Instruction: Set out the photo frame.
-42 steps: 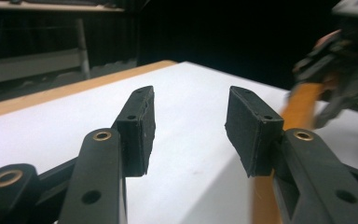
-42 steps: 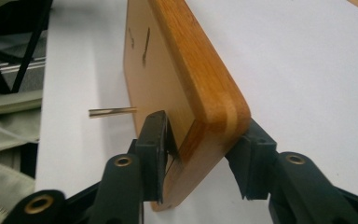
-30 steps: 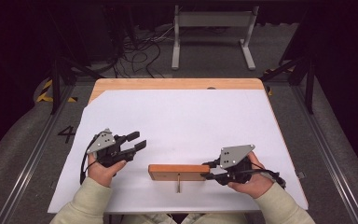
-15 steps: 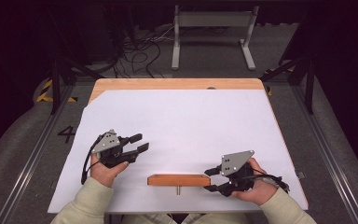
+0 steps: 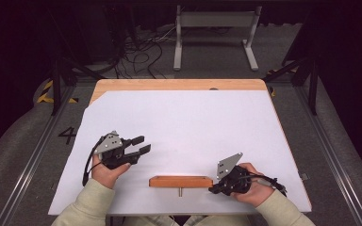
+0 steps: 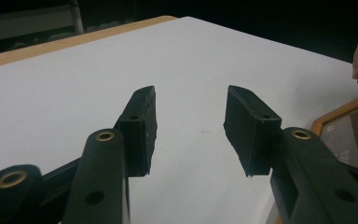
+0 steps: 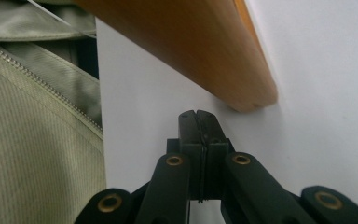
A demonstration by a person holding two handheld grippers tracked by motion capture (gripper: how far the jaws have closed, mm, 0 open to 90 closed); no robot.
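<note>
Overhead, a flat orange-brown wooden block (image 5: 181, 181) lies near the white counter's (image 5: 193, 122) front edge, between both hand-held grippers. Looking along the left hand-held gripper (image 6: 189, 119), its jaws gape wide over bare counter. Along the right hand-held gripper (image 7: 199, 122), jaws press together empty, just beside the block's end.

White sheet (image 5: 184, 127) bare from 9 through 12 to 3 o'clock: open passage across whole far half. Sole obstacle on it: wooden block (image 5: 180, 181) at 6 o'clock, near front edge, small peg on its near side. Right gripper (image 5: 215, 189), jaws pressed together, sits just beside block's right end, at 5. Left gripper (image 5: 140, 145), jaws spread, at 8, apart from block, bare sheet ahead of it
</note>
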